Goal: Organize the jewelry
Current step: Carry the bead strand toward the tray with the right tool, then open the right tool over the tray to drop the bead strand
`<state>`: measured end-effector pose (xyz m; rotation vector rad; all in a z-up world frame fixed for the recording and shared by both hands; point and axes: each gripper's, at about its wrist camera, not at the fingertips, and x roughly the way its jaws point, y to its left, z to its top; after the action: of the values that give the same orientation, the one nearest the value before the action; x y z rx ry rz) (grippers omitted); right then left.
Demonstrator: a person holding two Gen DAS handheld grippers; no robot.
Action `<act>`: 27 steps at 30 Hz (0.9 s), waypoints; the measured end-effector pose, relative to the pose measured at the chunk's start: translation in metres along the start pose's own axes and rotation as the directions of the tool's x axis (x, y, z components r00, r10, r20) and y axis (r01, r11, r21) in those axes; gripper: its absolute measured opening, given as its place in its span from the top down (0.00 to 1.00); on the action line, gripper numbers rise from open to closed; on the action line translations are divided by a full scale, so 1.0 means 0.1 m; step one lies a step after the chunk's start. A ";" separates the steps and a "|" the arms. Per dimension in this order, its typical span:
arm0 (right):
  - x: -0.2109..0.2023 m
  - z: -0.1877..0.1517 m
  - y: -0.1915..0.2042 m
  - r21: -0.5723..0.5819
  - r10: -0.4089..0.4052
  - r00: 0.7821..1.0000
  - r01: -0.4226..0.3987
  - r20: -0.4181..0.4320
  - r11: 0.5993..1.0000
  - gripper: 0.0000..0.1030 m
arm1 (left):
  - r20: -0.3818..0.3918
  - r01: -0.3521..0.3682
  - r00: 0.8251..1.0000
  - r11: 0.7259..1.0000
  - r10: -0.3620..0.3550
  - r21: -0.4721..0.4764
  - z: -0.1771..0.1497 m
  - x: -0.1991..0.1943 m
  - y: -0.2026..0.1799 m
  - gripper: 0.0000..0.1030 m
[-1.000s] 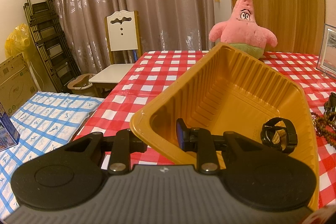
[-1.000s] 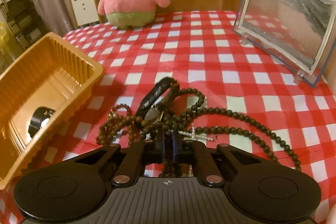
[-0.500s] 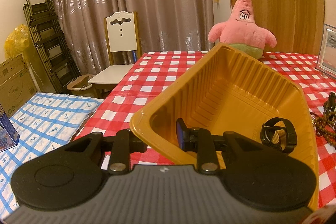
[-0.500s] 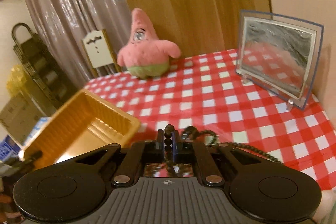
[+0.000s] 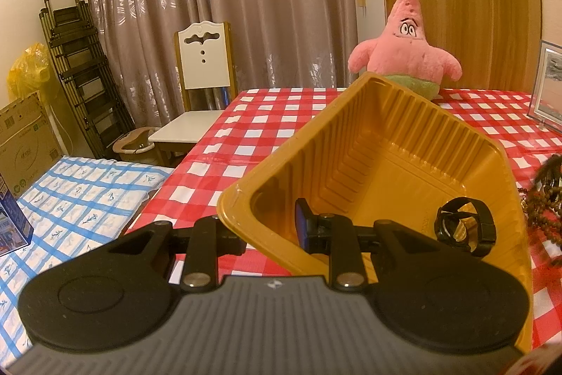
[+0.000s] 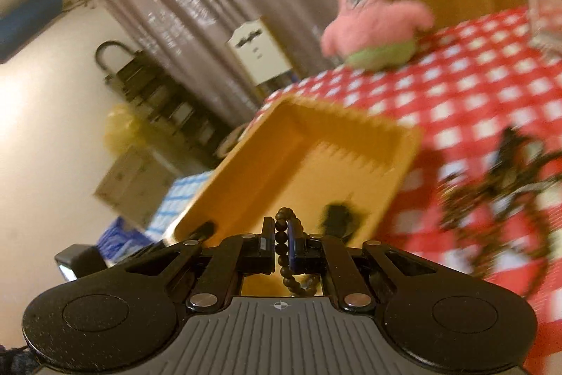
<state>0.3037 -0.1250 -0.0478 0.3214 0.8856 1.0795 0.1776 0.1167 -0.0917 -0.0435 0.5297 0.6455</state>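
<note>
A yellow ribbed plastic tray [image 5: 414,143] stands on the red checked table. My left gripper [image 5: 267,227] straddles the tray's near left corner, one finger outside and one inside the wall. A black ring-shaped piece [image 5: 465,229] lies inside the tray at its right. My right gripper [image 6: 280,243] is shut on a dark bead bracelet [image 6: 282,246] and holds it above the tray [image 6: 298,157], over its near end. The bracelet's loop hangs down between the fingers. More bead strings and a black band [image 6: 505,185] lie in a tangle on the table, right of the tray.
A pink star plush [image 5: 407,48] sits at the table's far edge. A framed picture [image 5: 549,86] stands at the right. A white chair [image 5: 203,76], a folded ladder [image 5: 73,65] and a cardboard box [image 5: 24,143] are beyond the table's left side.
My right gripper has lifted the bead bracelet off the pile and swung left over the tray. The left gripper has kept its place at the tray's corner.
</note>
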 end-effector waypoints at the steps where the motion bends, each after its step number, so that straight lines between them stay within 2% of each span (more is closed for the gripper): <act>1: 0.09 -0.04 0.05 -0.007 0.006 1.000 -0.006 -0.006 1.000 0.94 | 0.000 0.000 1.000 1.000 0.000 0.000 0.00 0.00 0.00 0.77; 9: 0.71 -0.25 0.23 -0.063 -0.011 0.997 0.007 -0.074 0.998 0.93 | -0.001 -0.001 1.000 1.000 0.001 -0.001 0.00 -0.01 0.01 0.77; 13: 0.86 -0.31 0.26 -0.102 -0.066 0.992 0.056 -0.106 0.993 0.92 | -0.001 0.000 1.000 1.000 0.000 -0.001 0.00 -0.01 0.01 0.77; 14: 0.85 -0.33 0.26 -0.111 -0.071 0.992 0.059 -0.105 0.992 0.87 | -0.001 -0.001 1.000 1.000 0.001 -0.001 0.00 -0.01 0.01 0.77; 15: 0.83 -0.33 0.26 -0.122 -0.077 0.992 0.064 -0.099 0.990 0.73 | 0.000 0.000 1.000 1.000 0.000 -0.001 0.00 -0.01 0.01 0.77; 17: 0.77 -0.35 0.29 -0.145 -0.091 0.993 0.079 -0.079 0.986 0.54 | 0.000 -0.001 1.000 1.000 0.001 -0.001 0.00 -0.01 0.01 0.77; 21: 0.58 -0.35 0.31 -0.182 -0.113 0.993 0.104 -0.040 0.978 0.54 | 0.000 -0.001 1.000 1.000 0.001 0.000 0.00 -0.01 0.01 0.77; 27: 0.16 -0.47 0.28 -0.246 -0.195 0.981 0.194 0.021 0.950 0.54 | 0.000 -0.002 1.000 1.000 0.002 -0.001 0.00 -0.01 0.00 0.77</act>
<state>0.2533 -0.1063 -0.0669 0.0230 0.7585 0.9932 0.1766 0.1164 -0.0909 -0.0437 0.5296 0.6475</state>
